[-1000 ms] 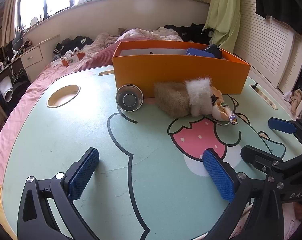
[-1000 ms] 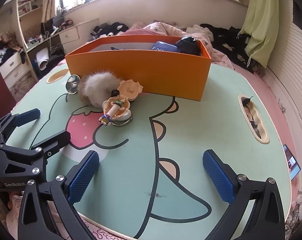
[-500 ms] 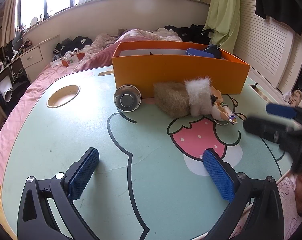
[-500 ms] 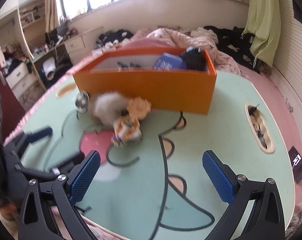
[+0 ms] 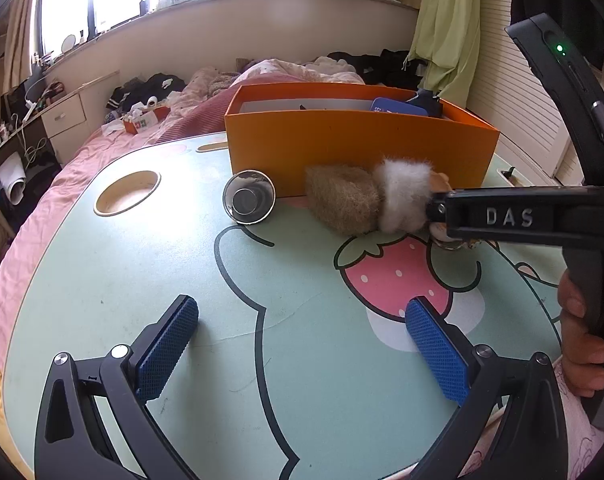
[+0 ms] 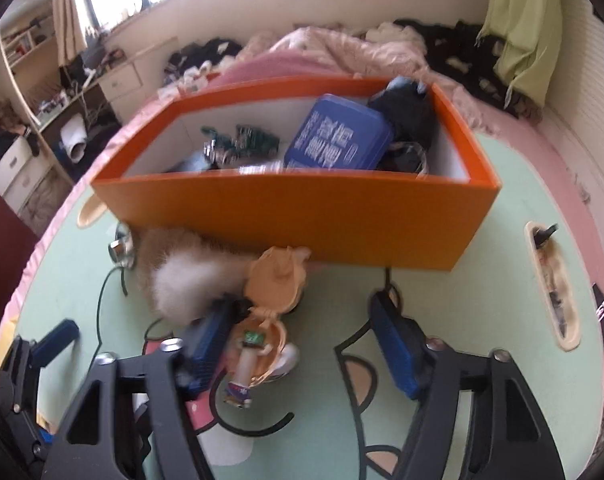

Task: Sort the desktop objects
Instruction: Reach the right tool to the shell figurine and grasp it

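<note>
At nine o'clock on the table (image 5: 81, 280) sits a round cup hole (image 5: 126, 192), empty; toward eleven a small metal bowl (image 5: 249, 202) lies just beside the orange box (image 5: 358, 152), and a fluffy brown-and-white plush (image 5: 362, 200) rests against the box's front wall at twelve. The left gripper (image 5: 302, 344) hovers low at six o'clock, jaws wide, holding nothing, well short of any object. At about one o'clock, just right of the plush, lies a peach shell-shaped toy (image 6: 277, 280), hinged open, with a small tube-like piece inside; the right wrist view is blurred, so its details are unclear. The right gripper (image 6: 302, 340) is over it, jaws spread wide, the left finger (image 6: 209, 340) beside the shell's lower half and the other well clear. The box already holds a blue tin (image 6: 338, 136) and dark odds and ends. The step in hand looks like picking up the shell toy. Next, the right gripper should centre on it and close gently, since the open halves may flop, then lift it over the box wall.
</note>
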